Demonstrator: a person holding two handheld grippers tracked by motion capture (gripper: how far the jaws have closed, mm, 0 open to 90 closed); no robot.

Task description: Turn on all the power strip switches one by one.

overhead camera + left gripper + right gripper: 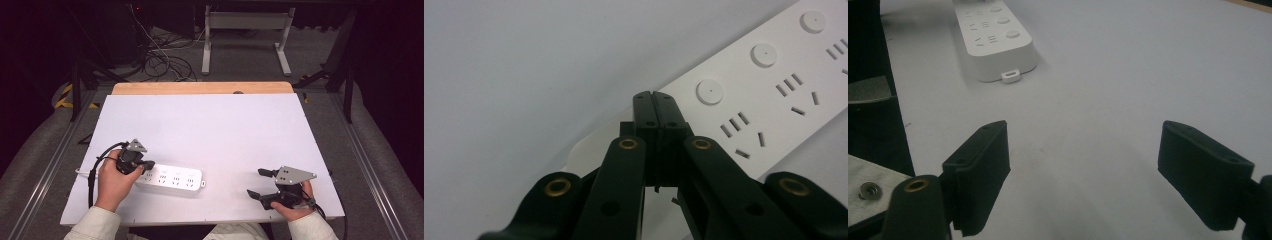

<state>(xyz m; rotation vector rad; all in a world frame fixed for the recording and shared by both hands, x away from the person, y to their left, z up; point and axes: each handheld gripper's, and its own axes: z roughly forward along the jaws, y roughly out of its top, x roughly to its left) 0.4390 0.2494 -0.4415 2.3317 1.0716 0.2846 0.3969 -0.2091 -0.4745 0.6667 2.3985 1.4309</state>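
Observation:
A white power strip point(172, 177) lies flat near the table's front left, with several sockets and round buttons along it. My left gripper point(145, 165) is over the strip's left end, jaws pressed together with nothing seen between them. In the left gripper view its shut tips point(655, 107) hover just above that end of the power strip point(769, 85). My right gripper point(257, 182) is at the front right, open and empty, pointing left toward the strip. In the right gripper view its jaws point(1083, 165) stand wide apart over bare table, and the power strip point(993, 37) lies farther off.
The white table top point(210, 125) has a wooden strip point(200, 88) along its far edge. The strip's white cord point(82, 172) runs off to the left. Cables point(165, 62) and a metal frame point(245, 35) are on the floor beyond.

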